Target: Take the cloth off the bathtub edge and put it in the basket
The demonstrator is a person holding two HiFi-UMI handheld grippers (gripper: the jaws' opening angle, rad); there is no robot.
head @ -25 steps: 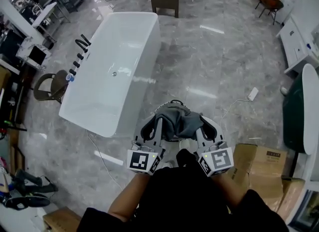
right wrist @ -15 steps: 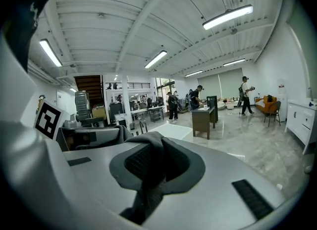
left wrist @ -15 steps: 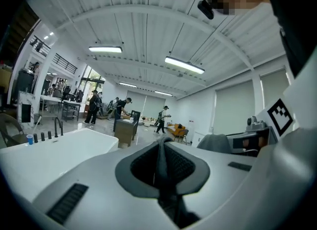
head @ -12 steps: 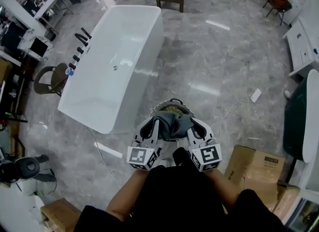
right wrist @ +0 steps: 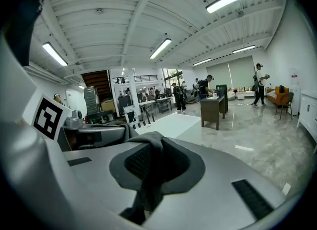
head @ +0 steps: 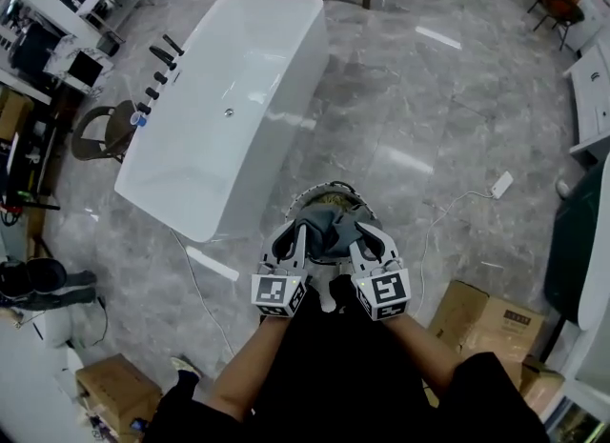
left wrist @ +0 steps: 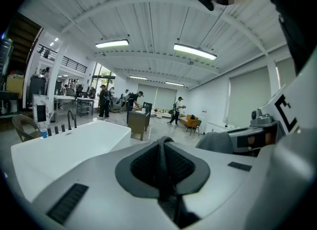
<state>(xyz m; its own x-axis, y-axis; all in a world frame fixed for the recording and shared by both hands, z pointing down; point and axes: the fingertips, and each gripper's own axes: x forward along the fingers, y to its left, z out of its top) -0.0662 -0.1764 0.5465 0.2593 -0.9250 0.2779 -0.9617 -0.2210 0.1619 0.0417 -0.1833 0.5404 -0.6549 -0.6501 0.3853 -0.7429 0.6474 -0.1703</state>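
Left gripper and right gripper each clamped on cloth, above basket. Risk: uneven release leaves cloth draped over rim or snagged on a pad.

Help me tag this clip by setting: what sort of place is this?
Probably a big open lab or workshop hall, not a home bathroom: the bathtub stands alone on a polished stone floor, with desks and monitors beside it, cardboard boxes nearby and strip lights overhead.
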